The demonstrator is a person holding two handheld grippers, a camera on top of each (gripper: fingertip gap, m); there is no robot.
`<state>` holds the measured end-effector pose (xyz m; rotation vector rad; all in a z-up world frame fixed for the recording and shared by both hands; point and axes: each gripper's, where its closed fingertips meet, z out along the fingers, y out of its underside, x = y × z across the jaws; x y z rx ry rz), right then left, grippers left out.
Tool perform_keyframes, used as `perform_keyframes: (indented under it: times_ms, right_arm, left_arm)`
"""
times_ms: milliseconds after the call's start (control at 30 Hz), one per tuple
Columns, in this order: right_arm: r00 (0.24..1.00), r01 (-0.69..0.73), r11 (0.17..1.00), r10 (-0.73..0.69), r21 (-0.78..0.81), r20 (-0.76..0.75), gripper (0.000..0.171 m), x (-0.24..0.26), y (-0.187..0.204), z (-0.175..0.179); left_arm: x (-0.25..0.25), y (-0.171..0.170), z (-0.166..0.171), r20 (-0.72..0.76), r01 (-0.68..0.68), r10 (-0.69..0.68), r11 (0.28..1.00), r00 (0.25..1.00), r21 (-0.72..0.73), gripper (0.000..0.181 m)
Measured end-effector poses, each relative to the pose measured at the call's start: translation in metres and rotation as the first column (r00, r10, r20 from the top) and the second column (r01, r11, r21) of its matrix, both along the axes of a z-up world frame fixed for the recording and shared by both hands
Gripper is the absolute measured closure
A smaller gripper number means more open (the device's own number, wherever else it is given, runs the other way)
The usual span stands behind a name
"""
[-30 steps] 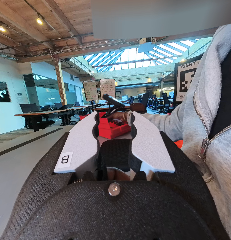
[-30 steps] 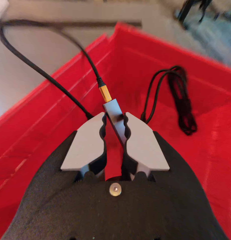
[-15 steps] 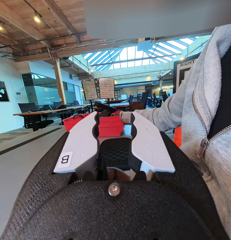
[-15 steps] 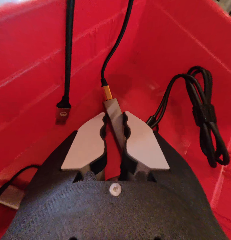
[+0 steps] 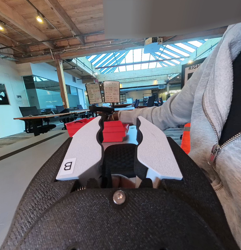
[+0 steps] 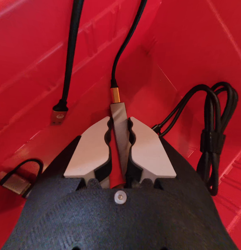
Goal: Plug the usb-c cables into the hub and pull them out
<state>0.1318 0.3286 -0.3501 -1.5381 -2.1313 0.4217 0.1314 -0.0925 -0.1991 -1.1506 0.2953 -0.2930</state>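
In the right wrist view my right gripper is shut on a slim grey hub low inside a red bin. A black cable with a gold plug sits in the hub's far end. A second black braided cable ends in a loose grey plug to the left. In the left wrist view my left gripper is open and empty, held level well back from the red bin. The right gripper shows there over the bin, in a hand.
A bundled black cable lies tied in the bin at right. Another grey connector with a thin black cable lies at lower left. A person's grey sleeve reaches across the left wrist view. Office desks and chairs stand far behind. The left gripper's tips are roughly 45 cm from the right gripper's.
My right gripper has gone down deeper into the red bin with the hub. The loose plug and the lower-left connector have come into view. The left gripper has barely moved.
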Motion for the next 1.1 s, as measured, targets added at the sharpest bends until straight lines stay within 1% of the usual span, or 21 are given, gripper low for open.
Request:
perform_keyframes:
  times_ms: [133,300,367,467,500,533,567,600,667,700,767,800,833,867,900,933,967,1000,1033,1067,1100]
  right_arm:
    - [0.996,0.016,0.999,-0.019,0.044,0.082,0.149,-0.002,0.025,-0.001]
    - [0.994,-0.062,0.998,0.065,-0.033,0.083,0.149,-0.004,0.028,-0.002]
    - [0.993,-0.080,0.996,0.082,-0.032,0.086,0.150,-0.005,0.028,-0.002]
    - [0.991,-0.058,0.998,0.059,-0.016,0.121,0.141,-0.003,0.029,-0.002]
    - [0.991,-0.010,1.000,0.009,0.004,0.133,0.138,-0.002,0.033,-0.001]
    - [0.991,0.038,0.999,-0.039,0.008,0.128,0.126,-0.002,0.035,0.003]
    - [0.992,0.077,0.997,-0.077,0.004,0.104,0.120,-0.003,0.035,0.011]
    - [0.991,0.120,0.993,-0.121,0.024,0.064,0.117,-0.004,0.038,0.021]
    - [0.986,0.162,0.984,-0.159,0.078,-0.047,0.108,-0.004,0.039,0.050]
    - [0.975,0.200,0.974,-0.188,0.107,-0.116,0.109,-0.003,0.041,0.067]
    - [0.926,0.313,0.940,-0.269,0.139,-0.266,0.102,0.002,0.040,0.107]
    - [0.880,0.362,0.925,-0.298,0.118,-0.369,0.101,0.004,0.032,0.131]
    - [0.812,0.395,0.916,-0.316,0.064,-0.490,0.102,0.004,0.018,0.157]
    - [0.727,0.378,0.925,-0.314,-0.025,-0.611,0.103,0.003,-0.004,0.184]
    - [0.634,0.294,0.947,-0.295,-0.130,-0.715,0.105,0.001,-0.036,0.207]
    - [0.544,0.162,0.961,-0.276,-0.223,-0.792,0.105,0.000,-0.073,0.226]
    - [0.474,0.026,0.958,-0.262,-0.284,-0.840,0.105,0.001,-0.109,0.238]
    - [0.428,-0.097,0.945,-0.243,-0.311,-0.870,0.102,0.003,-0.143,0.244]
    - [0.394,-0.190,0.931,-0.217,-0.311,-0.893,0.097,0.005,-0.173,0.244]
    - [0.364,-0.250,0.923,-0.191,-0.293,-0.911,0.093,0.005,-0.197,0.238]
    - [0.333,-0.292,0.919,-0.162,-0.265,-0.929,0.094,0.004,-0.217,0.230]
  left_arm:
    - [0.000,0.000,0.000,0.001,0.000,0.000,1.000,1.000,-0.001,0.134]
    - [0.000,0.000,-0.001,-0.002,0.003,-0.003,1.000,1.000,-0.004,0.134]
    - [0.000,0.000,-0.001,-0.001,0.004,-0.004,1.000,1.000,-0.005,0.134]
    - [0.000,0.000,0.000,0.006,0.007,-0.007,1.000,1.000,-0.005,0.134]
    - [-0.001,0.000,0.000,0.010,0.008,-0.008,1.000,1.000,-0.006,0.134]
    - [-0.001,0.000,0.000,0.014,0.010,-0.010,1.000,1.000,-0.006,0.134]
    - [-0.001,0.000,0.000,0.015,0.010,-0.010,1.000,1.000,-0.005,0.134]
    - [-0.001,0.000,0.000,0.015,0.011,-0.011,1.000,1.000,-0.005,0.134]
    - [-0.001,0.000,0.000,0.012,0.010,-0.010,1.000,1.000,-0.006,0.134]
    - [-0.001,0.000,0.000,0.010,0.009,-0.009,1.000,1.000,-0.007,0.134]
    - [0.000,0.000,0.000,0.007,0.008,-0.008,1.000,1.000,-0.006,0.134]
    - [0.000,0.000,0.000,0.006,0.007,-0.007,1.000,1.000,-0.005,0.134]
    - [0.000,0.000,0.000,0.005,0.007,-0.007,1.000,1.000,-0.006,0.134]
    - [0.000,0.000,-0.001,0.004,0.006,-0.006,1.000,1.000,-0.007,0.134]
    - [0.000,0.001,-0.001,0.004,0.006,-0.006,1.000,1.000,-0.008,0.134]
    - [0.000,0.001,-0.001,0.005,0.007,-0.007,1.000,1.000,-0.010,0.134]
    - [0.000,0.001,-0.001,0.007,0.009,-0.009,1.000,1.000,-0.011,0.134]
    - [-0.001,0.001,-0.001,0.010,0.008,-0.008,1.000,1.000,-0.009,0.134]
    - [-0.001,0.001,-0.001,0.012,0.007,-0.007,1.000,1.000,-0.007,0.134]
    - [-0.001,0.001,0.000,0.013,0.005,-0.005,1.000,1.000,-0.004,0.134]
    - [-0.001,0.001,0.000,0.011,0.003,-0.003,1.000,1.000,-0.002,0.134]
